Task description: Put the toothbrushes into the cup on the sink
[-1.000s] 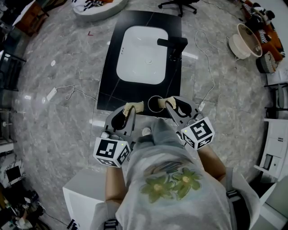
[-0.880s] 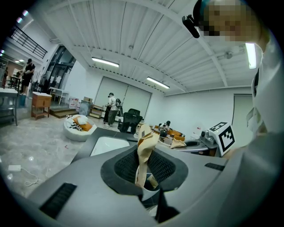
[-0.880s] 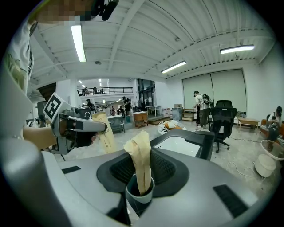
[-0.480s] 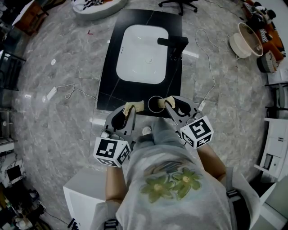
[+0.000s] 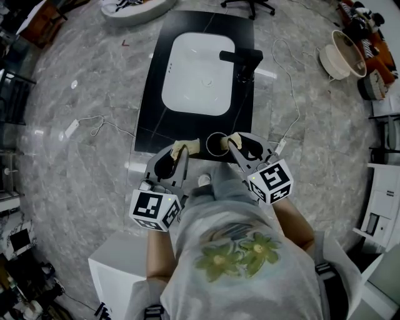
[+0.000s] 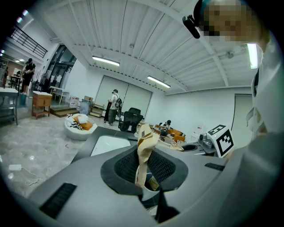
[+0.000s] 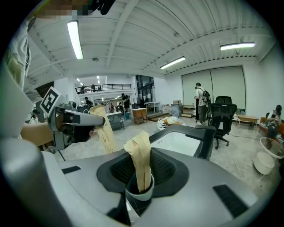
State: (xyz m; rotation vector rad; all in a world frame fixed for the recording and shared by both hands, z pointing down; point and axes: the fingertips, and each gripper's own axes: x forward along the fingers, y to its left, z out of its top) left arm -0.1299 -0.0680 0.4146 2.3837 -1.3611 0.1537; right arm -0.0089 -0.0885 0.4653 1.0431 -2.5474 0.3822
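A black counter point(image 5: 156, 115) holds a white sink basin point(image 5: 199, 75) and a black faucet point(image 5: 242, 61). A round cup point(image 5: 217, 144) stands at the counter's near edge, between my two grippers. My left gripper point(image 5: 186, 149) is shut on a tan paper-wrapped toothbrush point(image 6: 146, 137), just left of the cup point(image 6: 151, 185). My right gripper point(image 5: 232, 141) is shut on a second wrapped toothbrush point(image 7: 140, 155). Its lower end appears to reach inside the rim of the cup point(image 7: 140, 196). The right gripper view also shows the left gripper point(image 7: 73, 122) and its toothbrush point(image 7: 103, 128).
White cables point(image 5: 100, 128) trail over the marble floor on both sides of the counter. An office chair point(image 5: 250, 6) stands beyond the sink. Round baskets point(image 5: 340, 56) sit at the right. A white box point(image 5: 115, 269) is beside the person's left arm.
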